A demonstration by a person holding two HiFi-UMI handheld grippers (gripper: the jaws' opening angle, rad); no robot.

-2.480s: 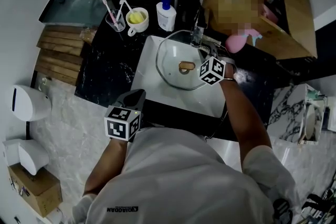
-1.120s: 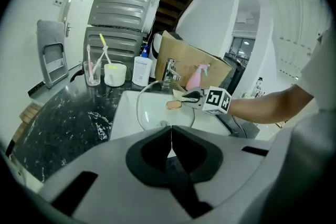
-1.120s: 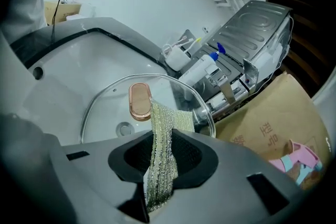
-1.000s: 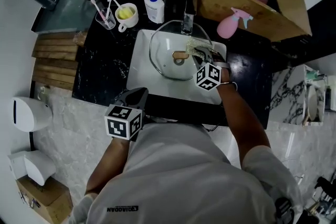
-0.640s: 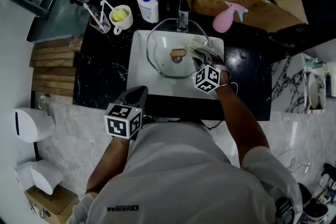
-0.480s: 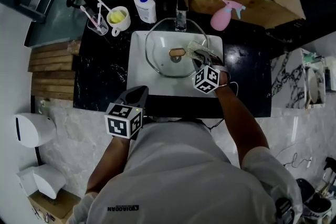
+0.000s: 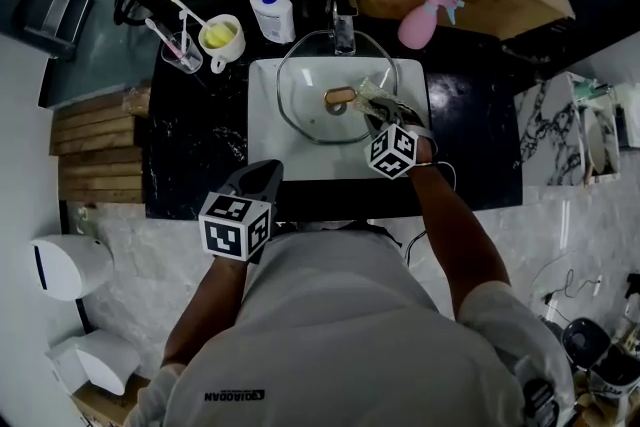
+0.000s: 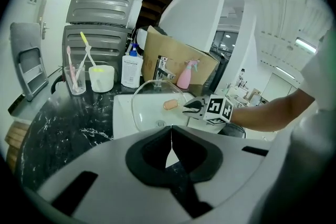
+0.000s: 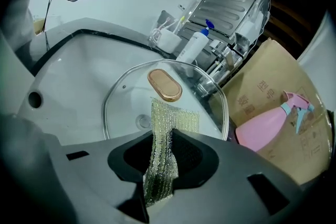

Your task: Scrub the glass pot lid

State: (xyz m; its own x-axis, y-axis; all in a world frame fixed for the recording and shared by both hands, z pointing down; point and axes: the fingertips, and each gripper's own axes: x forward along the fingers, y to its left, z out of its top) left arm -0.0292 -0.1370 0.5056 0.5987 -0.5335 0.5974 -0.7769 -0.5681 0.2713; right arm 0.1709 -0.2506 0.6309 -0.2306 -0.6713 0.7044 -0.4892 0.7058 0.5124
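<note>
Yellow-green mesh cloth (image 9: 169,124), clamped in your right gripper (image 9: 159,165), lies on the round glass pot lid (image 9: 125,96); left gripper (image 8: 170,150) closed, empty

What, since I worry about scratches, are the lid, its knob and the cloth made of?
The lid looks like clear, glossy glass: the white sink shows through it. The knob is smooth and copper-coloured, perhaps metal or plastic. The cloth is a yellowish open mesh with glinting threads, probably synthetic.
</note>
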